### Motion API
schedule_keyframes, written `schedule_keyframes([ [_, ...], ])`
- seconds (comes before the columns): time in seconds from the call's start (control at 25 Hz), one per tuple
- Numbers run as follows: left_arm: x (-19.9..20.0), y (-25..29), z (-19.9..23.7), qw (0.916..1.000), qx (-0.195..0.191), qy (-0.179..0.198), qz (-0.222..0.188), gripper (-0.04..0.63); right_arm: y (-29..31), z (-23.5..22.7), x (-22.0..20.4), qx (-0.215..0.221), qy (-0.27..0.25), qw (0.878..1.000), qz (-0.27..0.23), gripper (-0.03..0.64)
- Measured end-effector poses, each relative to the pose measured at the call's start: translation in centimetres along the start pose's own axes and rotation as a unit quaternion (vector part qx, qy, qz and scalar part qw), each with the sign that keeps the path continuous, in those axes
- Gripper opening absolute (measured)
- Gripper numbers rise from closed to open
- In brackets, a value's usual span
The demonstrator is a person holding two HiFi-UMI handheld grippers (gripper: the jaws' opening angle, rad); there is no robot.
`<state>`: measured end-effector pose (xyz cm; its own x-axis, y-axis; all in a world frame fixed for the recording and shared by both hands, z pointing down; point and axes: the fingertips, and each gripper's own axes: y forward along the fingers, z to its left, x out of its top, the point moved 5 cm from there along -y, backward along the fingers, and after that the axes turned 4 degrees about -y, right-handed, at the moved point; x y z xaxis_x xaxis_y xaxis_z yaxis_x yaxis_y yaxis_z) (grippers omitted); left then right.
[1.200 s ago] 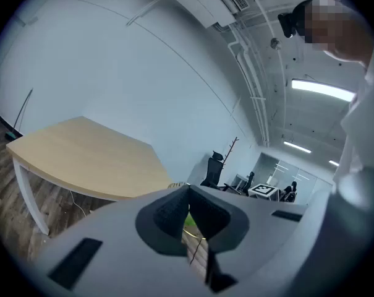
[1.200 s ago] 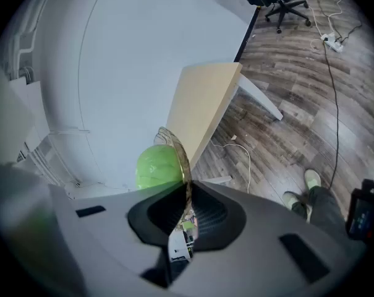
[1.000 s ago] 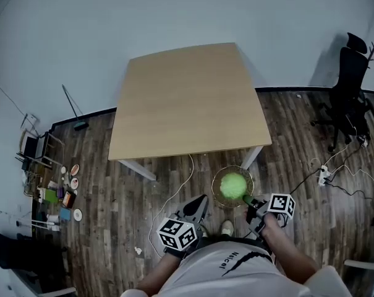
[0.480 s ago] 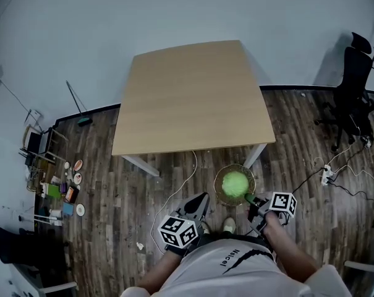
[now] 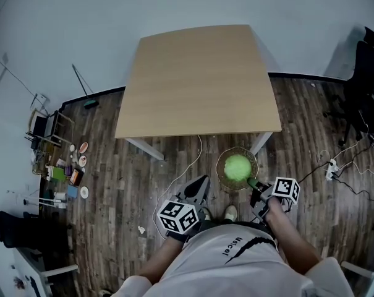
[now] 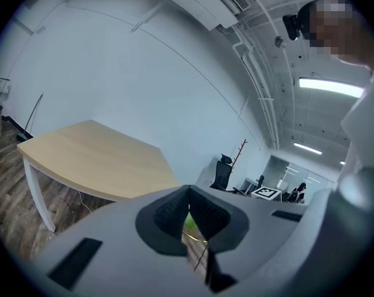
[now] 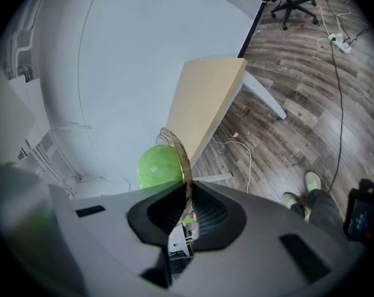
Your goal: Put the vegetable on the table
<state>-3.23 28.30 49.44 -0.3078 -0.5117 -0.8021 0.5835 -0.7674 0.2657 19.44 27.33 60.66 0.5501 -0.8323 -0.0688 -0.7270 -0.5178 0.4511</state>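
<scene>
A round green cabbage (image 5: 237,167) lies in a clear glass bowl (image 5: 219,166) held in the air above the wooden floor, just in front of the table's near right leg. My right gripper (image 5: 253,184) is shut on the bowl's near rim. In the right gripper view the rim (image 7: 180,150) runs down between the pads of that gripper (image 7: 187,212), with the cabbage (image 7: 157,166) left of it. The bare light-wood table (image 5: 199,82) stands beyond. My left gripper (image 5: 203,182) hangs beside the bowl, shut and holding nothing; in the left gripper view it (image 6: 188,206) points towards the table (image 6: 94,153).
A black office chair (image 5: 363,85) stands at the right wall. A power strip with cables (image 5: 332,169) lies on the floor to the right. Small clutter (image 5: 63,175) sits on the floor at the left, and a white cable (image 5: 187,166) trails under the table.
The bowl with the cabbage has shifted slightly up and to the right in the head view, still in my right gripper. The whole view has shifted a little; the left gripper is unchanged.
</scene>
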Motion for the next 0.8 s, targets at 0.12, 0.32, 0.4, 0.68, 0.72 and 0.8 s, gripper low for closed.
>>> schedule_keyframes([
  [0.12,0.2,0.8,0.0,0.9999,0.010,-0.006,-0.008,0.014,0.4,-0.1,1.1,0.002,-0.008,1.000,0.008,0.037],
  [0.32,1.0,1.6,0.1,0.9996,0.025,-0.001,-0.014,0.014,1.6,0.1,2.5,0.001,-0.006,1.000,0.018,0.040],
  [0.4,1.7,2.1,0.5,0.9995,0.028,0.001,-0.017,0.014,2.5,0.3,3.2,0.002,-0.005,1.000,0.021,0.040],
  [0.68,3.2,4.9,3.1,0.9995,0.029,-0.008,-0.013,0.014,5.7,0.7,5.6,-0.006,0.002,1.000,0.025,0.040],
  [0.72,3.5,5.5,3.7,0.9995,0.027,-0.008,-0.011,0.014,6.3,0.8,6.1,-0.008,0.002,1.000,0.024,0.040],
  [0.8,4.2,6.9,5.0,0.9997,0.022,-0.003,-0.006,0.014,7.6,1.1,7.0,-0.012,0.004,1.000,0.021,0.040],
])
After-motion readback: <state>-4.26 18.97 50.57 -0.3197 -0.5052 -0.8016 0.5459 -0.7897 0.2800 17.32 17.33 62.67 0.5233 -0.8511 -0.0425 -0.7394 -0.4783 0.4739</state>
